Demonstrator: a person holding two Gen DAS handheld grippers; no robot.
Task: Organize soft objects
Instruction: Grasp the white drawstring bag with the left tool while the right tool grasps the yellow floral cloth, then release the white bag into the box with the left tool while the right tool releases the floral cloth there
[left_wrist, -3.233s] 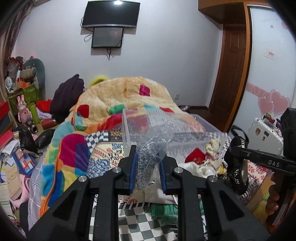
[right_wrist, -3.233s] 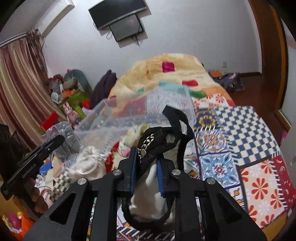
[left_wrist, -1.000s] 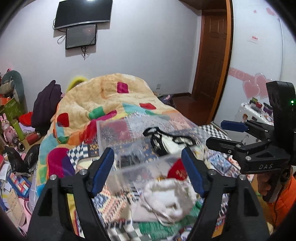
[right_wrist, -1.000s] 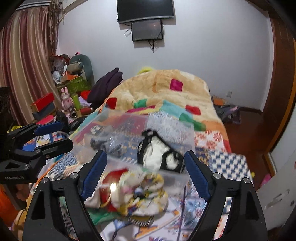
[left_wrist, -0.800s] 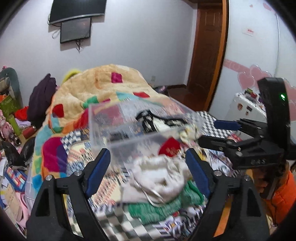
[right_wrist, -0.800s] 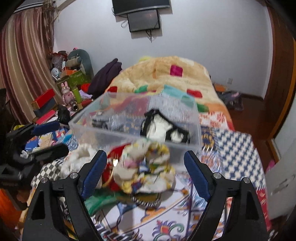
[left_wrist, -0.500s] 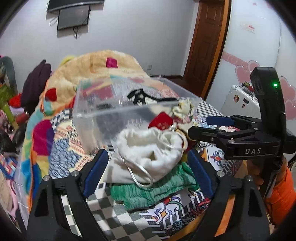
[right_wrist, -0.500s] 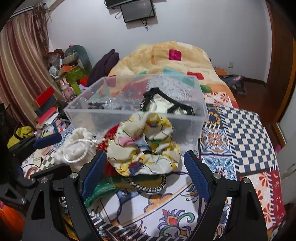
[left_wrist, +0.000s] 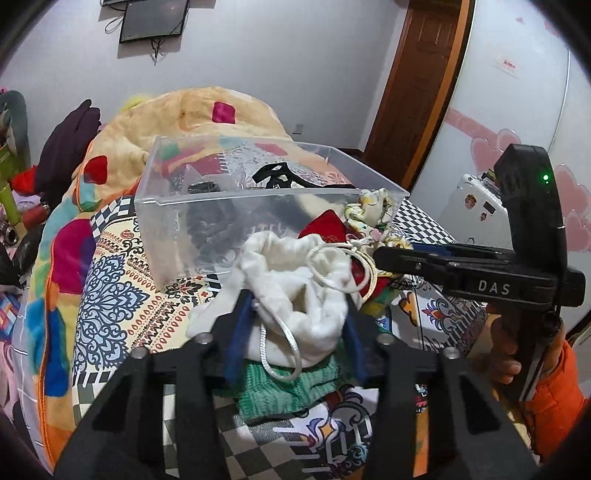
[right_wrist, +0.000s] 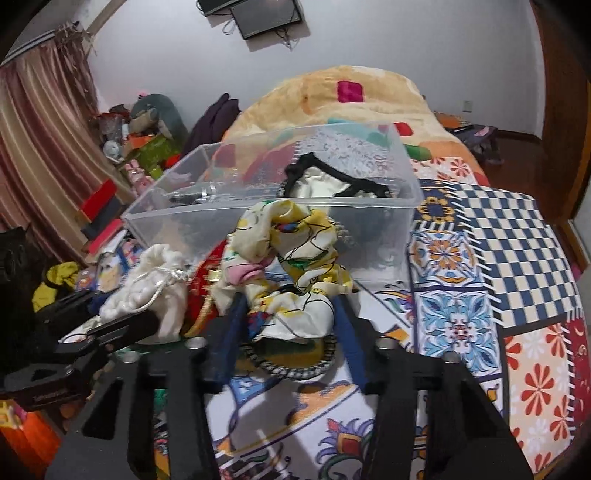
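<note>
Left claw (left_wrist: 295, 325) is down over the white drawstring pouch (left_wrist: 295, 288), its blue-lined jaws spread on either side of the fabric, flanking it without pinching. Under that pouch lies a green knit piece (left_wrist: 280, 387), with a red pouch (left_wrist: 325, 225) just behind. Right claw (right_wrist: 286, 317) is likewise spread, straddling the yellow patterned scarf (right_wrist: 288, 247), which is heaped at the near wall of the clear plastic box (right_wrist: 369, 229). Beneath the scarf sits a black-and-white braided band (right_wrist: 295, 365). Inside the box lie a black-trimmed cream bag (right_wrist: 325, 181) on the right and a dark sparkly item (left_wrist: 201, 186) on the left. All of it rests on the bed's patchwork cover (right_wrist: 480, 295), the loose pile close up against the box's front.
</note>
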